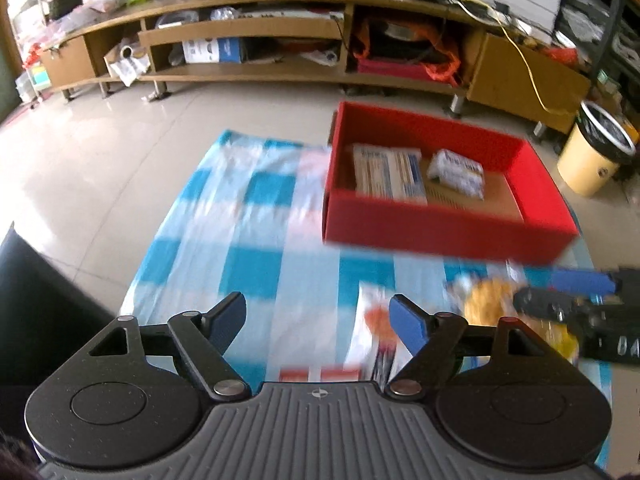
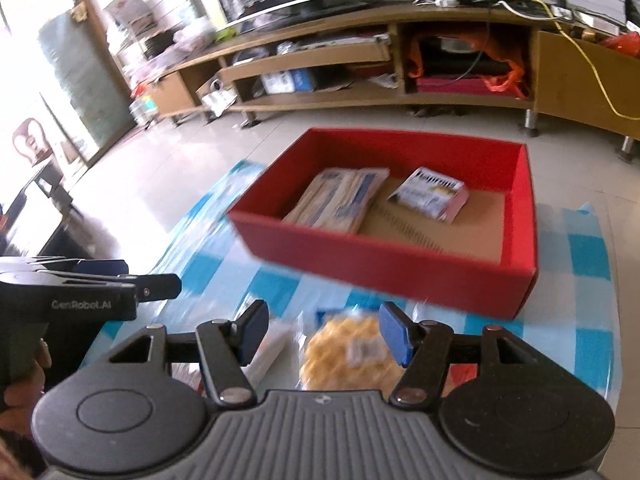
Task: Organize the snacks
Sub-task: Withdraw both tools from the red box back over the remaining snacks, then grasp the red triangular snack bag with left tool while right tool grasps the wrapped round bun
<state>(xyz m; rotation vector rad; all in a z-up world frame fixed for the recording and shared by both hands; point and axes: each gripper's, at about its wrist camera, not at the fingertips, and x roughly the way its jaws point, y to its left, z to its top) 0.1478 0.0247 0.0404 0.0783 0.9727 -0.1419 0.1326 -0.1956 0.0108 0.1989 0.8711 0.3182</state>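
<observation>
A red cardboard box [image 1: 440, 232] [image 2: 380, 256] stands on a blue-and-white checked cloth [image 1: 248, 216] [image 2: 580, 248]. Inside it lie a flat beige-and-blue packet [image 1: 388, 174] [image 2: 340, 200] and a small white packet [image 1: 456, 172] [image 2: 430, 192]. My left gripper [image 1: 320, 320] [image 2: 148, 276] is open over the cloth, and a white packet with orange print [image 1: 374, 328] lies below it. My right gripper [image 2: 324, 332] [image 1: 560, 292] is open above a clear bag of yellow snacks [image 2: 344, 352] [image 1: 488, 300]. That bag rests on the cloth, and the pads do not press on it.
A long wooden TV cabinet [image 1: 240, 28] [image 2: 320, 56] with cluttered shelves runs along the far wall. A yellow bin [image 1: 596, 152] stands right of the cloth, dark furniture [image 1: 40, 300] to its left. A hand [image 2: 16, 392] holds the left gripper's handle.
</observation>
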